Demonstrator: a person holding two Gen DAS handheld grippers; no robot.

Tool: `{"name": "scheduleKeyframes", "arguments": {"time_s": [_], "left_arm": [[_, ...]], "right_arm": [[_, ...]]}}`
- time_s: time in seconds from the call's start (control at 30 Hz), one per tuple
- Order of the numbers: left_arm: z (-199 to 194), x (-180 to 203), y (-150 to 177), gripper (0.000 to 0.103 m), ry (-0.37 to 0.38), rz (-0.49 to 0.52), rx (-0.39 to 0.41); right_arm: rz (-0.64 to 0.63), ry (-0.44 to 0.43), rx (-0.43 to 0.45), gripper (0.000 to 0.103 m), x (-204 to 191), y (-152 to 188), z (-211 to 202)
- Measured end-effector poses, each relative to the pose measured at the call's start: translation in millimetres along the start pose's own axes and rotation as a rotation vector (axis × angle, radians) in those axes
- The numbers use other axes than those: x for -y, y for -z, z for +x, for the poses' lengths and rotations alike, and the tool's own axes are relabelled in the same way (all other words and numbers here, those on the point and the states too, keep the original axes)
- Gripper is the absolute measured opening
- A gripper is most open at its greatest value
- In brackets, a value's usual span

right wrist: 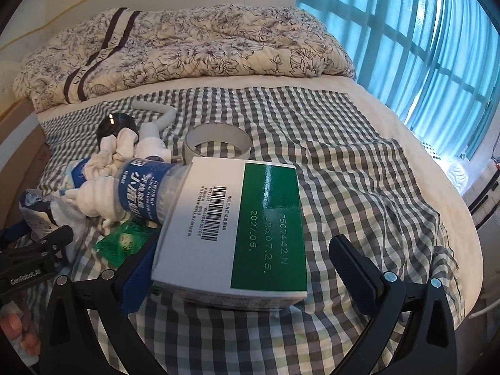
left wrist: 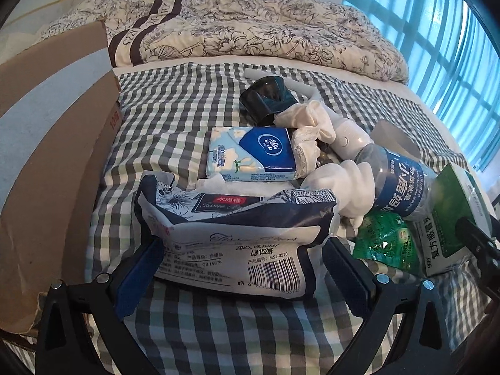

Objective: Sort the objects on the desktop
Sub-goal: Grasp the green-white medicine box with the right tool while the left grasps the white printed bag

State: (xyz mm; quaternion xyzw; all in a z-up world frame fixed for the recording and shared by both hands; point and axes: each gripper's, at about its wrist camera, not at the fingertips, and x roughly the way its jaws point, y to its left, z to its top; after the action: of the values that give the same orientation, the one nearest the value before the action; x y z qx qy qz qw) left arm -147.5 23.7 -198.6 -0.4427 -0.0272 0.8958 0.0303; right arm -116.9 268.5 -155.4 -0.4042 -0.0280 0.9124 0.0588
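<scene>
I hold my left gripper (left wrist: 240, 268) low over the grey-and-white checked bedsheet (left wrist: 250, 337), fingers pointing toward the crumpled floral quilt (left wrist: 250, 31). Its jaws stand spread, one blue pad on each side of the navy-and-white soft plastic tissue pack (left wrist: 231, 237), which lies flat between them; I cannot tell whether the pads touch it. To its left stands a brown cardboard box (left wrist: 53, 156). Just beyond the pack lies a small blue pocket tissue packet (left wrist: 253, 153), then white crumpled cloth (left wrist: 312, 125) and a black glossy cup (left wrist: 268, 97) on its side.

My right gripper (right wrist: 240, 272) also sits low and level, jaws wide apart. The white-and-green cardboard medicine box (right wrist: 237, 231) lies between them, against the left pad and clear of the right one. A clear plastic bottle with a blue label (right wrist: 147, 190) lies on its side touching the box's far left corner, a green foil sachet (right wrist: 125, 240) beside it. A white tape ring (right wrist: 218, 143) lies beyond.
</scene>
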Motion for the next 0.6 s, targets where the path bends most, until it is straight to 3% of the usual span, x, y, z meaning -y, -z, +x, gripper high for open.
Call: {"name": "scheduleKeyframes", "arguments": {"time_s": [0.3,0.4,0.5,0.53,0.6], "left_arm": [[0.2,-2.0,-0.3,0.102,0.0,0.002,0.015],[-2.9,1.7,-0.4,0.096,-0.008,0.026,0.031],[-5.3,5.1,-2.2,0.086,-0.008,0.042,0.038],[-5.5,5.8,-2.5,0.083,-0.007,0.046,0.039],[-5.9,6.8,-2.9,0.075,-0.006,0.052,0.041]], "right_arm": [[0.009,-0.013,-0.017,0.103,-0.2,2.8,8.3],[0.0,-0.019,-0.024,0.103,-2.9,3.6,9.9],[-0.012,-0.021,-0.027,0.09,-5.4,5.2,11.2],[-0.012,-0.03,-0.033,0.08,-6.2,5.6,11.8],[-0.016,-0.027,-0.034,0.079,-6.8,6.2,11.6]]}}
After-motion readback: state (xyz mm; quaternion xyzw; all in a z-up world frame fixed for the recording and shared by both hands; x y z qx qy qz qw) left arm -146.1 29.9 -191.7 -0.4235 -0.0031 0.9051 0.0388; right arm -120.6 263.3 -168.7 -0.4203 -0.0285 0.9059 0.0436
